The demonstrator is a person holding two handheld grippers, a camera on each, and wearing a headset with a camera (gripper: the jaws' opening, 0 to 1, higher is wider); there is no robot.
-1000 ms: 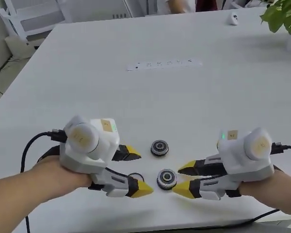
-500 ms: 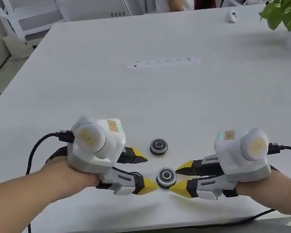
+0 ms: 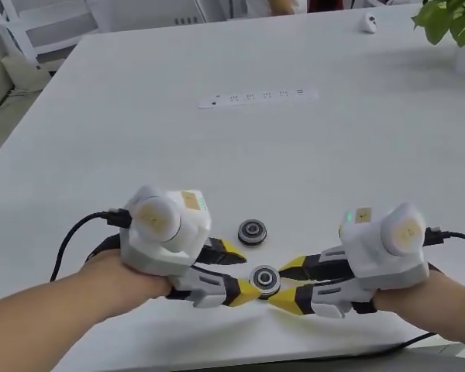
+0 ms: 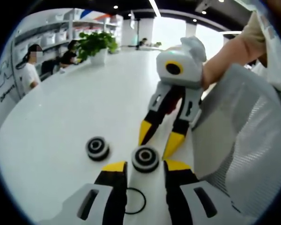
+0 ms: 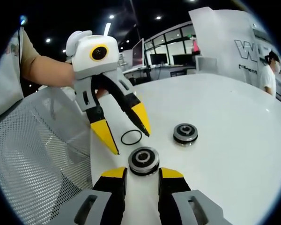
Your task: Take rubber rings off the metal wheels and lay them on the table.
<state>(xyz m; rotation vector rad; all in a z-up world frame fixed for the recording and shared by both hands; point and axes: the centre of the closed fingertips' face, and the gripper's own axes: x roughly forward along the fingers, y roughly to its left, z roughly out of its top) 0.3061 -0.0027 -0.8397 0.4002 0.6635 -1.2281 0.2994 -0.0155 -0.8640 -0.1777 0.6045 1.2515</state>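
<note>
Head view. White desk (image 3: 139,116). Left claw (image 3: 244,273) at lower left, right claw (image 3: 281,285) at lower right, yellow tips pointing at each other. Near wheel (image 3: 264,279) lies flat on the desk between the two sets of tips. Far wheel (image 3: 252,231) lies just above it in the frame, clear of both claws. Power strip (image 3: 252,98) at upper centre, plant (image 3: 449,19) at the upper right corner.

Left gripper view. Own jaws stand apart at bottom centre. Near wheel sits just ahead of their tips, dark band around its outer edge. Loose rubber ring (image 4: 133,201) lies flat on the desk in the gap between the jaws, lower down. Far wheel left of centre. Right claw comes down from the top, jaws apart, tips near the near wheel.

Right gripper view. Own jaws apart at bottom; near wheel right at their tips. Far wheel right of centre. Left claw reaches in from upper left, spread wide, with the loose ring on the desk between its tips.
</note>
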